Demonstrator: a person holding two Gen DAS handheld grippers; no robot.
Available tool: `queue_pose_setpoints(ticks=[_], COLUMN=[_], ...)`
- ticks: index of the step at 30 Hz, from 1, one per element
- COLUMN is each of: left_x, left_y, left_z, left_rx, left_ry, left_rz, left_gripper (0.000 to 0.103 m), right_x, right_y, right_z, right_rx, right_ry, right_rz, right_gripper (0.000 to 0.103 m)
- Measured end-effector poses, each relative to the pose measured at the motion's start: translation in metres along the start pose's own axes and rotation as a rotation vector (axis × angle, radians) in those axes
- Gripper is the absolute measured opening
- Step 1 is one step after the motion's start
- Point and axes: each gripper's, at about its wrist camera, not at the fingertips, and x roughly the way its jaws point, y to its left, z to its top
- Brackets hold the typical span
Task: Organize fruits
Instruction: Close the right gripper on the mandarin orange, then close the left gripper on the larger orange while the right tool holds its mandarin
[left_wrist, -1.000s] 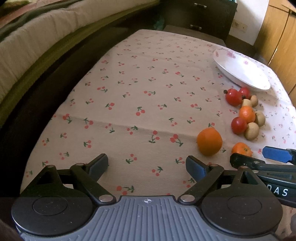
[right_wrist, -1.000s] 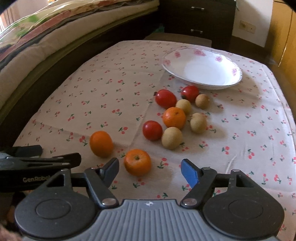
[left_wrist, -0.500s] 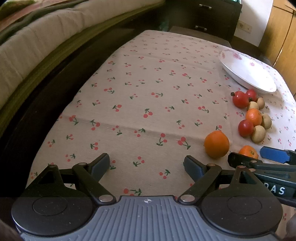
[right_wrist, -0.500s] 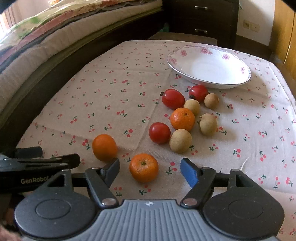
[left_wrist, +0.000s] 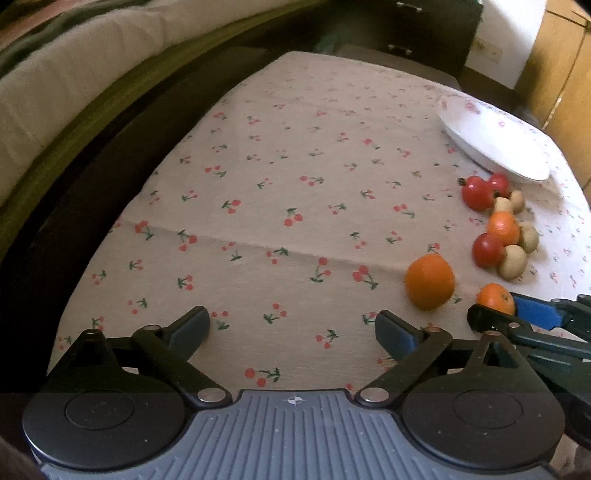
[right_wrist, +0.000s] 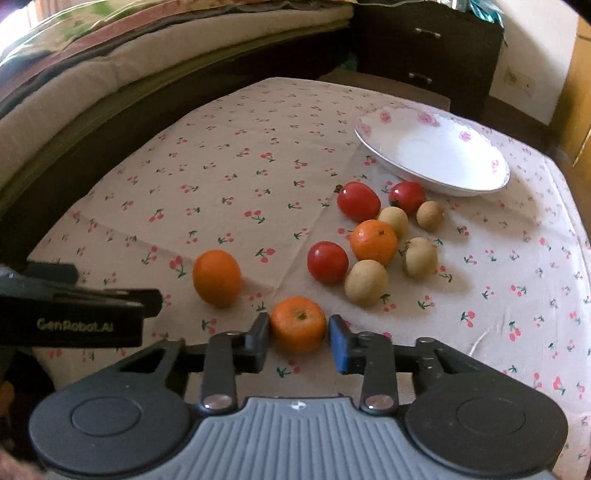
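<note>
My right gripper (right_wrist: 298, 341) is shut on a small orange (right_wrist: 297, 324) that rests on the tablecloth; that orange also shows in the left wrist view (left_wrist: 495, 299). A second orange (right_wrist: 217, 277) lies to its left. Past them lies a cluster: a third orange (right_wrist: 373, 242), three red fruits (right_wrist: 327, 262) and several tan fruits (right_wrist: 365, 282). An empty white bowl with pink flowers (right_wrist: 432, 151) stands behind the cluster. My left gripper (left_wrist: 291, 330) is open and empty over bare cloth, left of the second orange (left_wrist: 429, 281).
The table carries a cherry-print cloth (right_wrist: 236, 177). A bed (right_wrist: 110, 66) runs along the left. A dark drawer cabinet (right_wrist: 424, 48) stands behind the table and a wooden cupboard (left_wrist: 561, 62) at the far right.
My right gripper has moved forward and shut its fingers around the nearest orange. My left gripper has stayed open and shifted slightly.
</note>
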Motion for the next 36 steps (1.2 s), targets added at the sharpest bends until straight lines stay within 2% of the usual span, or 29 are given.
queue_pose_setpoints(ticks=[7, 12, 17, 24, 30, 32, 34, 36], left_x=[-0.007, -0.007, 0.002, 0.004, -0.008, 0.002, 0.015, 0.024], left_y=[-0.014, -0.044, -0.056, -0.06, -0.074, -0.081, -0.079, -0.078], left_z=[0.0, 0.004, 0.009, 0.013, 0.03, 0.032, 0.029, 0.028], left_rx=[0.026, 0.125, 0.137, 0.162, 0.243, 0.281, 0.265, 0.244], left_ry=[-0.038, -0.082, -0.075, -0.082, -0.162, -0.147, -0.104, -0.065], left_rz=[-0.098, -0.085, -0.081, -0.077, -0.126, -0.101, -0.094, -0.107], left_gripper=[0.084, 0.08, 0.076, 0.078, 0.087, 0.085, 0.08, 0.07], right_x=[-0.02, -0.031, -0.033, -0.031, -0.034, -0.032, -0.03, -0.029], right_y=[-0.019, -0.034, -0.044, -0.052, -0.057, -0.059, -0.061, -0.063], right_z=[-0.004, -0.006, -0.008, -0.009, -0.007, -0.007, -0.007, -0.008], right_rx=[0.056, 0.106, 0.149, 0.184, 0.207, 0.207, 0.213, 0.225], right_ry=[-0.024, -0.036, -0.035, -0.027, -0.037, -0.035, -0.029, -0.025], right_rz=[0.002, 0.006, 0.029, 0.051, 0.07, 0.066, 0.066, 0.067], right_gripper=[0.033, 0.033, 0.033, 0.033, 0.033, 0.033, 0.033, 0.033])
